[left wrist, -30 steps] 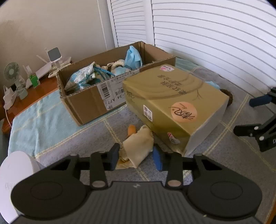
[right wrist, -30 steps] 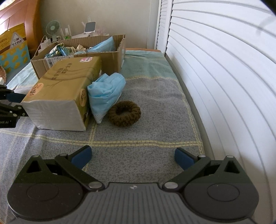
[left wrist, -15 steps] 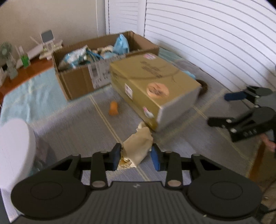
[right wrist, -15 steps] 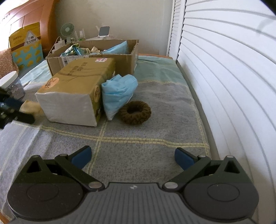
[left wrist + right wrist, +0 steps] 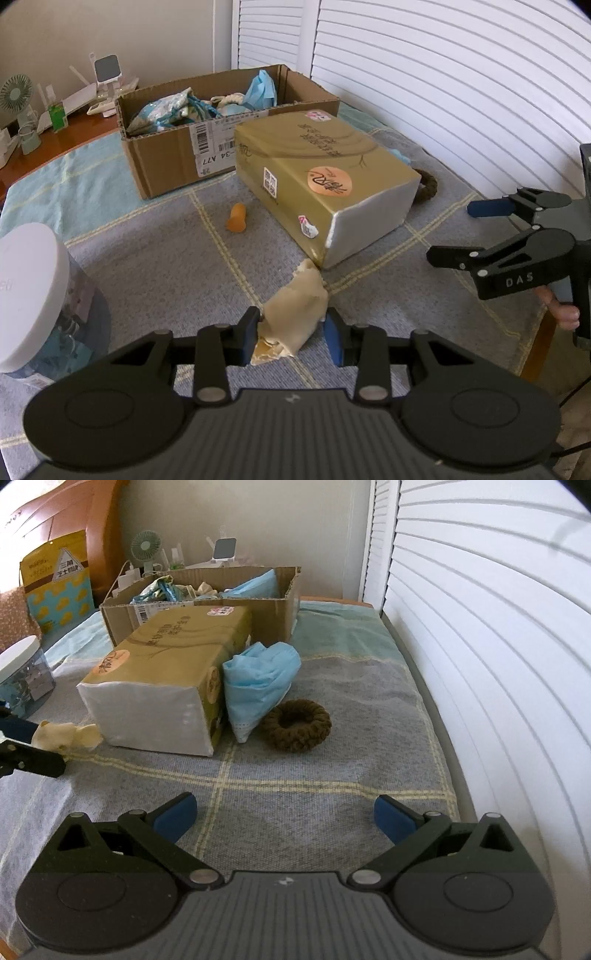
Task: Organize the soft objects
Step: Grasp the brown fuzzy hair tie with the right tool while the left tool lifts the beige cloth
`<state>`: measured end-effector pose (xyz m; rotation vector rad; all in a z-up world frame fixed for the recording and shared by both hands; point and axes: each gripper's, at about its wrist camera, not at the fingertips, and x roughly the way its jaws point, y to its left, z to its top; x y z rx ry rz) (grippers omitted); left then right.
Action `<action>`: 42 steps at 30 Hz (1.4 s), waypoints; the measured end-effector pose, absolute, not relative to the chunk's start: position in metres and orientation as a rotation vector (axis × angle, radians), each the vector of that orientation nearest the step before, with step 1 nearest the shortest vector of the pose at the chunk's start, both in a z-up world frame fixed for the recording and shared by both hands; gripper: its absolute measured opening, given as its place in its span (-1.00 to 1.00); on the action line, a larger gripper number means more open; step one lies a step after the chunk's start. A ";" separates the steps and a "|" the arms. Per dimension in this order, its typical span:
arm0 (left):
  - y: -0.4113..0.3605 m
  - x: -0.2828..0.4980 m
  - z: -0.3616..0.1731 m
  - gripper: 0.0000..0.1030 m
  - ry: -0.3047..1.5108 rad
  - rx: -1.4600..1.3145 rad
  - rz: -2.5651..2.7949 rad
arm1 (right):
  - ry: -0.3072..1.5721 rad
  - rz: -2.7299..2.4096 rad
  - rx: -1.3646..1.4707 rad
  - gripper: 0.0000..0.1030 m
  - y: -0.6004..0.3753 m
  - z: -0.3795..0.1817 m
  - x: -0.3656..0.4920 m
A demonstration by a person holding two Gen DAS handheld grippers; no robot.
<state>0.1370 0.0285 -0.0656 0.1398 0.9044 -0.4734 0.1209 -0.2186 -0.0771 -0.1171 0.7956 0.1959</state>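
Left tongs clamped crumpled beige cloth, its limp tip trailing toward corner of gold tissue pack; likely bound for cardboard box already holding soft items. Right tongs hung wide, empty, above grey woven bed cover. Pleated blue face mask leaned on pack, touching fuzzy brown scrunchie ring. Small orange lump lay apart.
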 end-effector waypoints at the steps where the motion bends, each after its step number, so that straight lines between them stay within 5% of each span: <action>1: 0.029 0.137 -0.066 -0.29 0.904 0.137 -0.473 | 0.788 0.196 -0.120 1.00 -0.218 -0.078 0.120; 13: 0.031 0.137 -0.068 -0.28 0.907 0.123 -0.470 | 0.728 0.116 -0.217 0.96 -0.211 -0.062 0.132; 29: 0.033 0.139 -0.068 -0.28 0.908 0.115 -0.472 | 0.730 0.140 -0.262 -0.04 -0.194 -0.064 0.154; 42: 0.029 0.140 -0.068 0.07 0.896 0.138 -0.455 | 0.757 0.090 -0.243 -0.13 -0.202 -0.059 0.140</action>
